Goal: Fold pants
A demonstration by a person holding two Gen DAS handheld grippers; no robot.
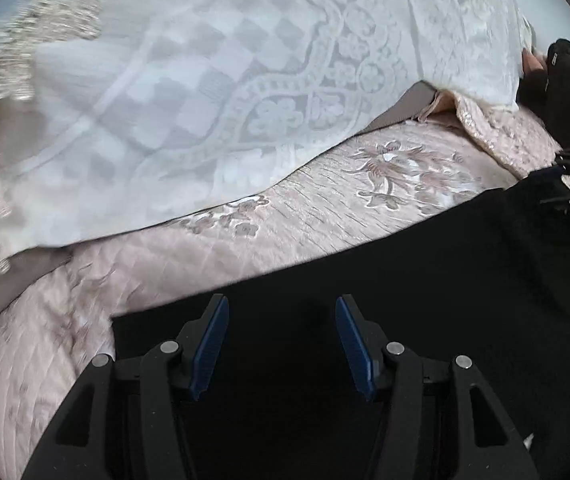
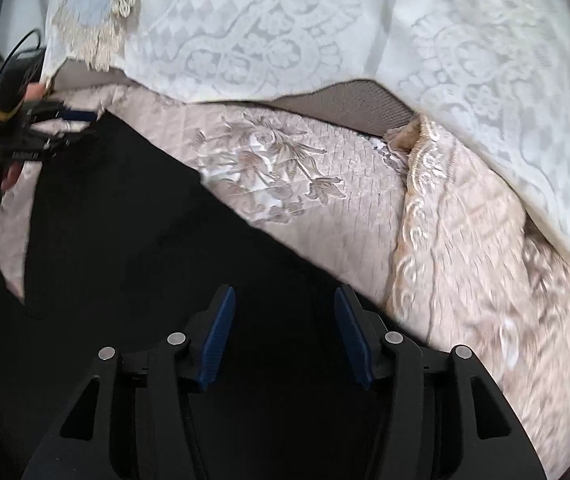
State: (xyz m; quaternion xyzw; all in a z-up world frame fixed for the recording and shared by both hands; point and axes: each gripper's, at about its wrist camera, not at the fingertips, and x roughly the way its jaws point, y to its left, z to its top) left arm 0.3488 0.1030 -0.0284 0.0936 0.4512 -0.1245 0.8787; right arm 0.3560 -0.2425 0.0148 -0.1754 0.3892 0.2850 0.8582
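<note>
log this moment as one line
left gripper open | right gripper open | black pants flat on pink quilt

No readable words, brand names or numbers are showing in either view. In the right wrist view, a pale mark is sitting on the black body of the left gripper (image 2: 69, 130) at the left edge; it may be lettering, but it is appearing too small and blurred to read. The yellow band (image 2: 1, 114) on that same tool's black handle is carrying no legible print.
</note>
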